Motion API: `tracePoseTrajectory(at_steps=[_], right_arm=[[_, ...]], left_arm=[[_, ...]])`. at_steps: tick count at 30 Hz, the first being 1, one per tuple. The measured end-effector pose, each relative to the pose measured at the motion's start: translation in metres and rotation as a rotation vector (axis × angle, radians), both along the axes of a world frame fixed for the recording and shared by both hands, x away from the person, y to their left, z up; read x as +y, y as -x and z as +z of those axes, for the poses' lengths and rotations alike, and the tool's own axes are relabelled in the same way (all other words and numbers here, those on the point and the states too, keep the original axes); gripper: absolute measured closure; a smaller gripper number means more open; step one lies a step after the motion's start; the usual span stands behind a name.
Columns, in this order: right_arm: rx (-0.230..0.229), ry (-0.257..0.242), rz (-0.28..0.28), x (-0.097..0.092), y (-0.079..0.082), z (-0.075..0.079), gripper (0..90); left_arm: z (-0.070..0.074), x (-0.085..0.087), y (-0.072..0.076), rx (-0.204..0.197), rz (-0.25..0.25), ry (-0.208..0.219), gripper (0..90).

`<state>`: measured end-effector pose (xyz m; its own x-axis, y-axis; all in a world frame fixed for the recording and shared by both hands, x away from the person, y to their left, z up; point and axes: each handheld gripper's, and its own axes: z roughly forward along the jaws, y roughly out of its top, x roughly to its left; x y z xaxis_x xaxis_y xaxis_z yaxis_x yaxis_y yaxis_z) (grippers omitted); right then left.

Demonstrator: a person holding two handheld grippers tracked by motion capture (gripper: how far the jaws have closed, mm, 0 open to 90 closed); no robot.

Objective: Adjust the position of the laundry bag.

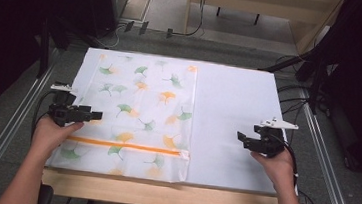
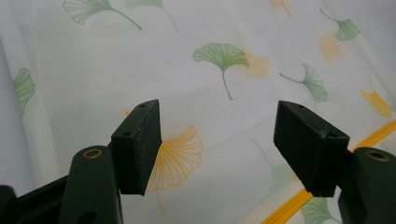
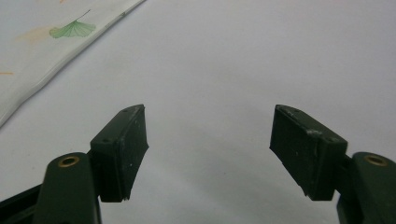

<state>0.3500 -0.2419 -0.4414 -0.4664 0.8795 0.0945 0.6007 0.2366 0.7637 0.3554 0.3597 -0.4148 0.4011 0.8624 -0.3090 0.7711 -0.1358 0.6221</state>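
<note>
At nine o'clock on the counter [image 1: 233, 107], the left hand-held gripper [image 1: 98, 116] hovers with jaws apart over the ginkgo-print mesh bag [image 1: 137, 113], nothing pinched. A shallow bite could likely catch only the top layer — the thin mesh would slip or bunch. At three o'clock the right hand-held gripper [image 1: 240, 137] stands parted over bare white. Grey carpet, metal rails and cables surround the counter.

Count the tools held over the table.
2. The left tool hovers over the leaf-print bag at the table's left; the right tool hovers over bare white tabletop at the right. None seem hidden.
</note>
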Motion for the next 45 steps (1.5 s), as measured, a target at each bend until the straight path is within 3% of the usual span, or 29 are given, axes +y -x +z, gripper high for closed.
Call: tracePoseTrajectory(at_steps=[6, 11, 12, 14, 16, 19, 27, 34, 39, 42, 44, 45], right_arm=[[0.069, -0.012, 0.035, 0.002, -0.003, -0.002, 37.8], [0.051, 0.003, 0.028, 0.004, -0.002, 0.0, 40.5], [0.053, 0.004, 0.025, 0.005, -0.002, 0.002, 44.4], [0.072, -0.003, 0.032, 0.007, -0.001, 0.002, 47.5], [0.075, 0.0, 0.027, 0.008, -0.001, 0.003, 47.6], [0.057, 0.01, 0.032, 0.012, 0.002, 0.006, 48.0], [0.065, 0.005, 0.033, 0.015, 0.002, 0.004, 50.4], [0.07, 0.005, 0.054, 0.024, 0.001, 0.006, 51.8], [0.068, 0.018, 0.063, 0.031, 0.002, 0.008, 50.1], [0.067, 0.006, 0.064, 0.034, 0.002, 0.009, 49.6], [0.063, 0.012, 0.06, 0.034, 0.002, 0.009, 48.5], [0.069, 0.011, 0.058, 0.034, 0.001, 0.009, 48.5]], left_arm=[[0.0, 0.001, 0.0, 0.013, 0.005, -0.006, 33.5], [-0.001, 0.001, -0.001, 0.023, 0.008, -0.018, 34.2], [-0.001, -0.001, -0.003, 0.055, 0.038, -0.026, 35.2], [-0.001, -0.002, -0.002, 0.065, 0.043, -0.031, 37.1], [0.001, -0.005, 0.0, 0.052, 0.014, -0.037, 36.5], [0.003, -0.008, 0.0, 0.03, -0.01, -0.004, 35.8], [0.0, -0.011, -0.002, 0.016, -0.024, -0.035, 39.0], [0.002, -0.01, 0.003, -0.017, -0.024, -0.027, 43.7], [0.002, -0.007, 0.004, -0.008, -0.013, -0.024, 44.9], [0.001, -0.003, 0.001, 0.042, 0.006, -0.025, 37.6], [0.001, -0.003, 0.0, 0.028, -0.006, -0.02, 38.1], [0.0, -0.004, 0.001, 0.031, -0.017, -0.036, 37.9]])
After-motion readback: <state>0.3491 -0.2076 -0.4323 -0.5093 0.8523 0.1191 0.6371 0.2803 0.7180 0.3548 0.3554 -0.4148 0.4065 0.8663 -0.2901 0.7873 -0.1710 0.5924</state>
